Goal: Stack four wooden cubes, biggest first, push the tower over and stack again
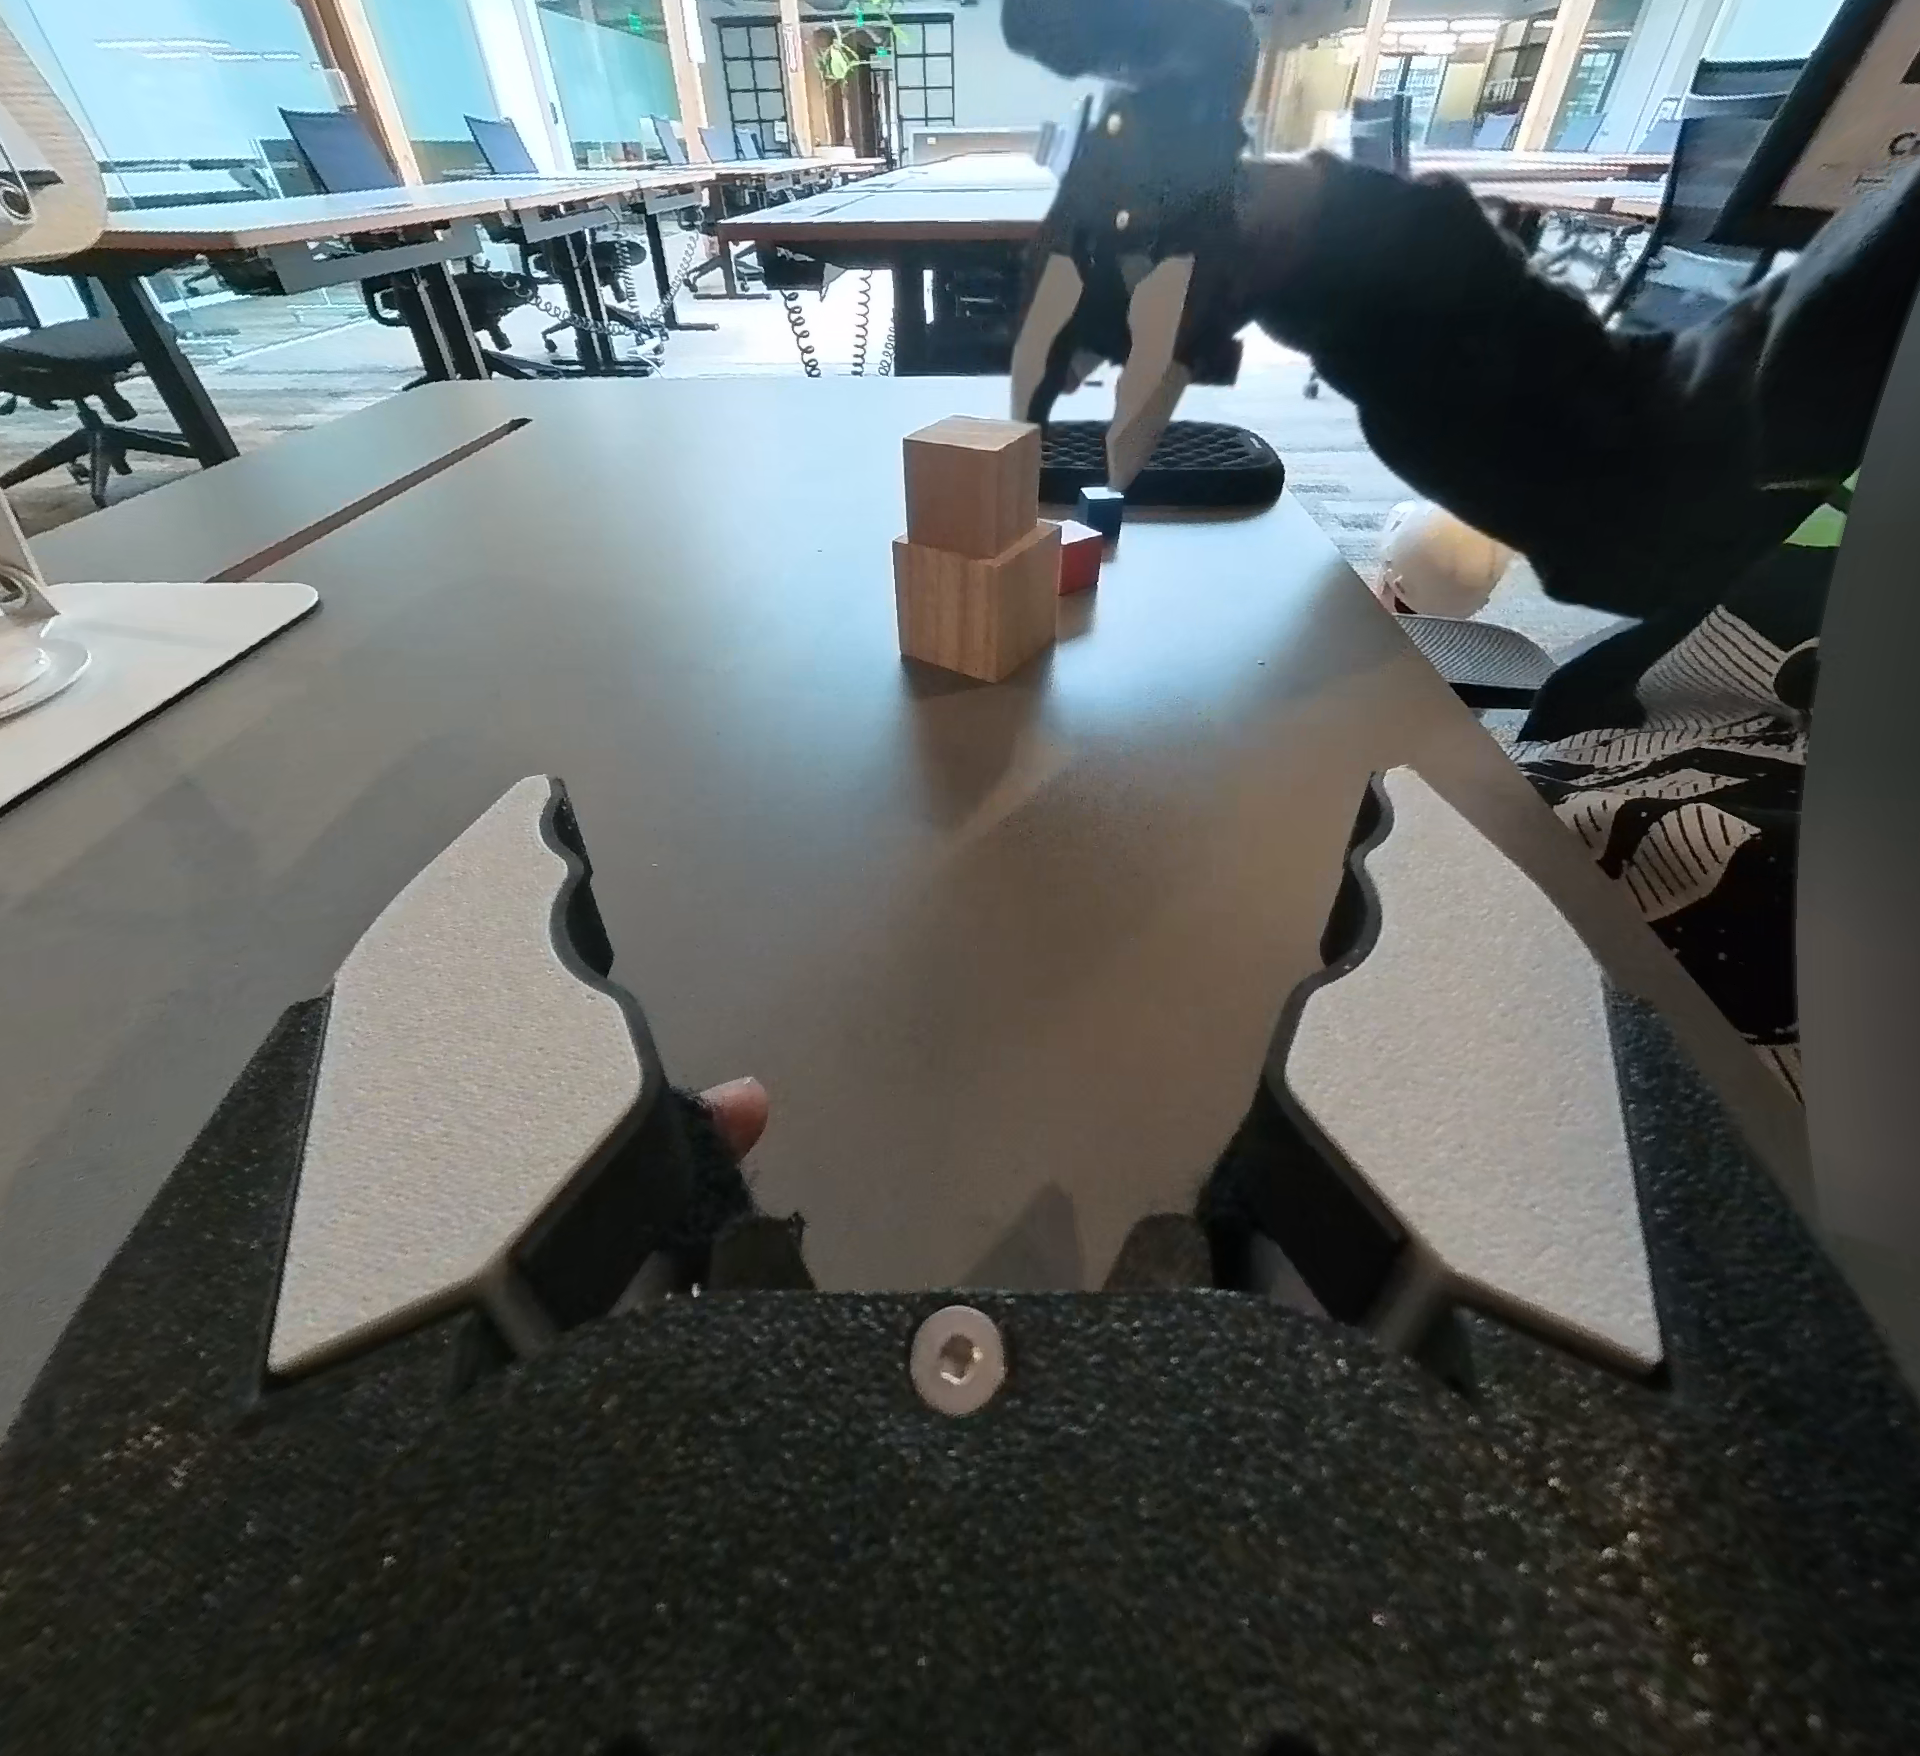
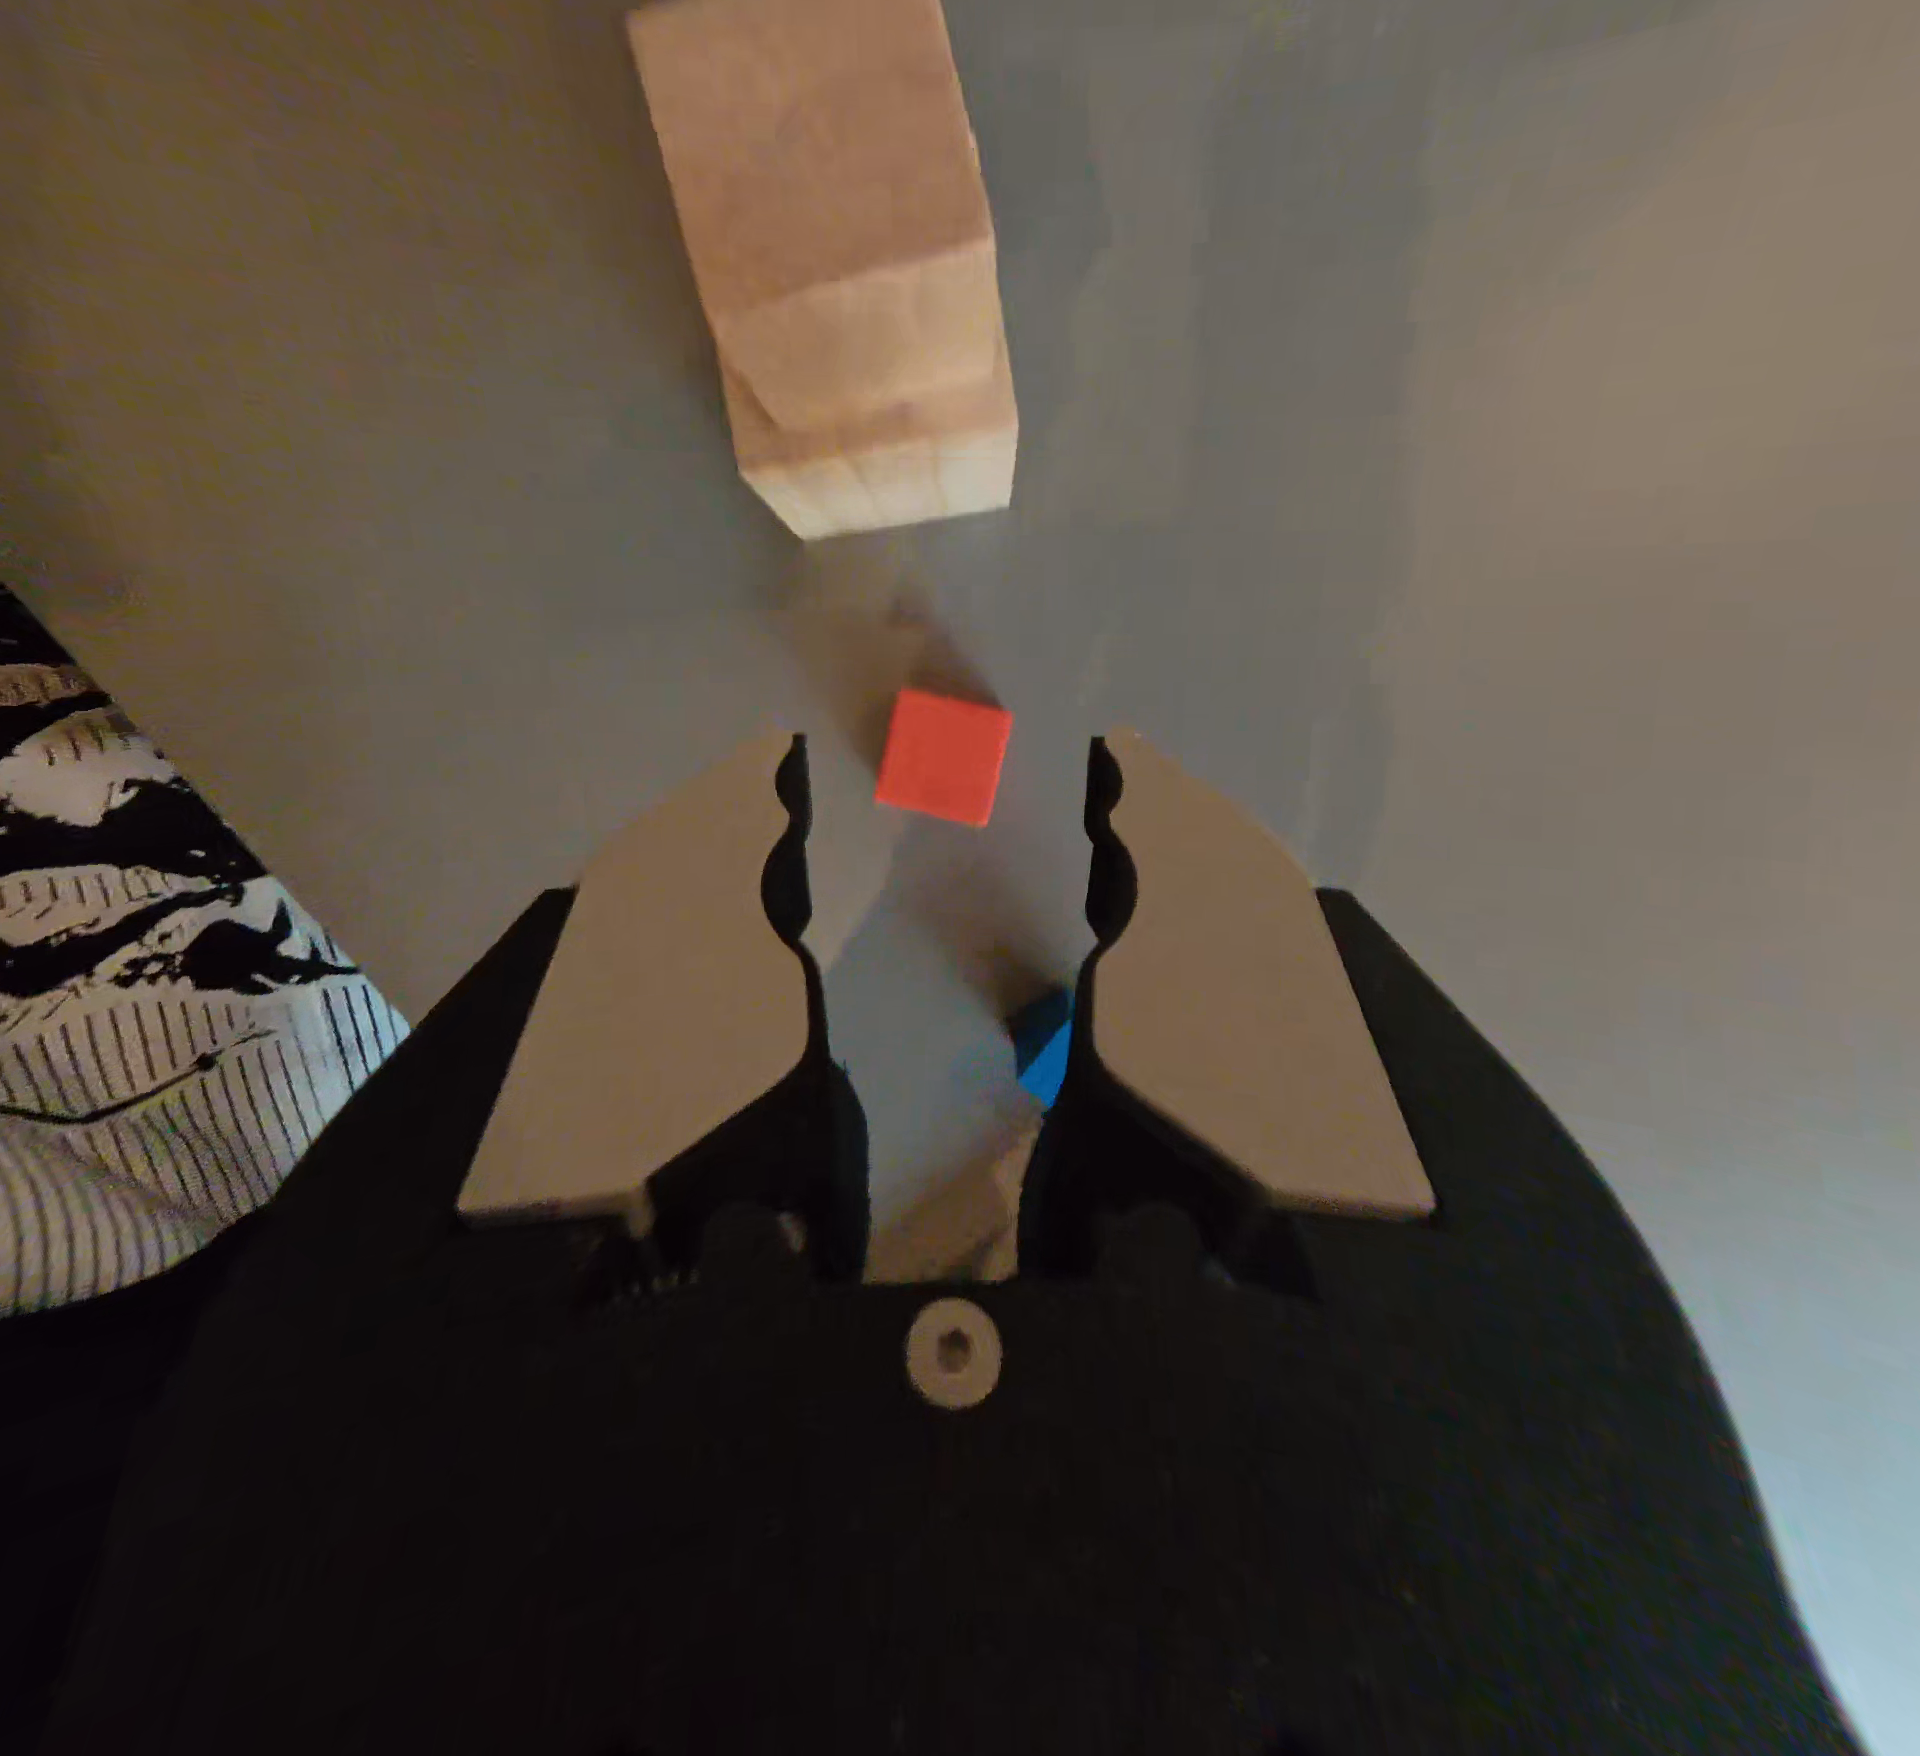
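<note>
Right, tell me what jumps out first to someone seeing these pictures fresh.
The two-cube wooden tower mid-table stands out first, the smaller plain cube sitting on the bigger one. Just behind it lie a red cube and a blue cube on the dark table, not yet stacked. Above them the right gripper points down, open and empty, while the left gripper waits wide open at the near edge.
</note>
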Action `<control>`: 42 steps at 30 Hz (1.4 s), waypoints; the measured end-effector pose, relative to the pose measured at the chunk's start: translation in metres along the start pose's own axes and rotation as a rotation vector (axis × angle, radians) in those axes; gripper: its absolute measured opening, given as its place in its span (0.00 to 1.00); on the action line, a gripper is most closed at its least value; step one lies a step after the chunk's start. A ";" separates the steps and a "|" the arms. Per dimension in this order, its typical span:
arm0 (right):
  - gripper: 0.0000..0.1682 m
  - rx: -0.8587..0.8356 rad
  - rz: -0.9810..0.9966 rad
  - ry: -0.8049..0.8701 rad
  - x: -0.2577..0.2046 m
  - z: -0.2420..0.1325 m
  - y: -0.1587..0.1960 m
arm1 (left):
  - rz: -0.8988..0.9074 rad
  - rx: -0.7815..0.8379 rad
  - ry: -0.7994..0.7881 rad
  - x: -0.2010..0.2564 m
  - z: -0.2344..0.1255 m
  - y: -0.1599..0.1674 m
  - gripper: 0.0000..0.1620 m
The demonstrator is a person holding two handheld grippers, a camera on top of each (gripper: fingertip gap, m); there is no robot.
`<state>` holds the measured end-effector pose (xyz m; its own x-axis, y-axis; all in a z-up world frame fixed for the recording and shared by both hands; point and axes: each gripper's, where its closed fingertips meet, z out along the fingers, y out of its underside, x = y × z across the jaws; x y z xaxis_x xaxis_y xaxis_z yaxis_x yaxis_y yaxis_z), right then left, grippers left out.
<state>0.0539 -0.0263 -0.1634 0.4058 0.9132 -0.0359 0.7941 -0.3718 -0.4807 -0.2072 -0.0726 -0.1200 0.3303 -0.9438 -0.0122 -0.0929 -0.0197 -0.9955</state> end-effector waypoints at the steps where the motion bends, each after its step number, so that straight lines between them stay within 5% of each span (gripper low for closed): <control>1: 0.29 0.012 0.017 -0.004 -0.002 0.004 0.004 | -0.001 0.001 -0.001 0.000 0.000 0.000 0.83; 14: 0.16 0.028 0.044 -0.019 0.001 0.025 0.015 | -0.005 0.005 -0.008 -0.001 -0.001 -0.001 0.83; 29: 0.16 0.133 -0.182 -0.055 -0.016 -0.031 -0.090 | 0.000 -0.002 0.000 0.001 0.000 0.000 0.82; 42: 0.16 0.074 -0.193 -0.113 -0.018 -0.011 -0.093 | -0.004 -0.004 0.005 0.001 0.000 0.001 0.82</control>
<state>-0.0223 -0.0102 -0.1081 0.1930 0.9807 -0.0329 0.8153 -0.1789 -0.5507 -0.2070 -0.0736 -0.1206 0.3263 -0.9453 -0.0076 -0.0953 -0.0249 -0.9951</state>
